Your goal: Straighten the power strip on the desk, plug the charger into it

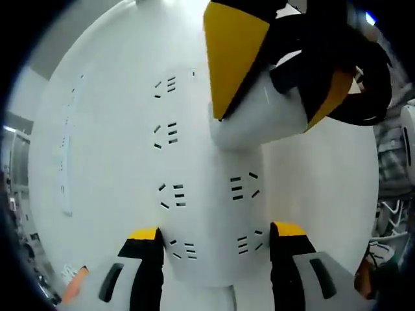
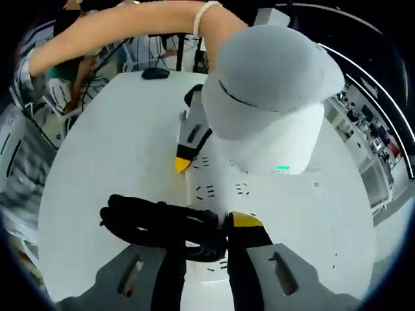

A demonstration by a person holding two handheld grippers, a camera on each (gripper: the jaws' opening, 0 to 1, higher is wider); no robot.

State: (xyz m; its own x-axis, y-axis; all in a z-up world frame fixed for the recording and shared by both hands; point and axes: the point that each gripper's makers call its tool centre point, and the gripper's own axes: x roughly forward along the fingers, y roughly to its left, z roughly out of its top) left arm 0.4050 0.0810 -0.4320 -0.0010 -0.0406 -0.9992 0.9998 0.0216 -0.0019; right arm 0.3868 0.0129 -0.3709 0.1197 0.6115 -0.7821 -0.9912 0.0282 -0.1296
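Note:
A white power strip (image 1: 207,162) with several sockets lies on the white desk (image 1: 324,194). My left gripper (image 1: 217,236) straddles its near end, one yellow-tipped jaw pressed against each side. From the upper right comes my right gripper (image 1: 266,120), shut on a white charger (image 1: 259,129) that stands on the strip's far right sockets, its black cable (image 1: 363,84) coiled behind. In the right gripper view my right gripper (image 2: 207,227) has the cable bundle (image 2: 155,223) between its jaws; the charger itself is hidden. The power strip (image 2: 224,189) lies just ahead, with the left gripper (image 2: 188,152) at its edge.
A person's arm (image 2: 130,23) reaches across the top of the right gripper view. A black mouse (image 2: 155,73) sits at the desk's (image 2: 110,149) far edge. Chairs and cables stand beyond the desk.

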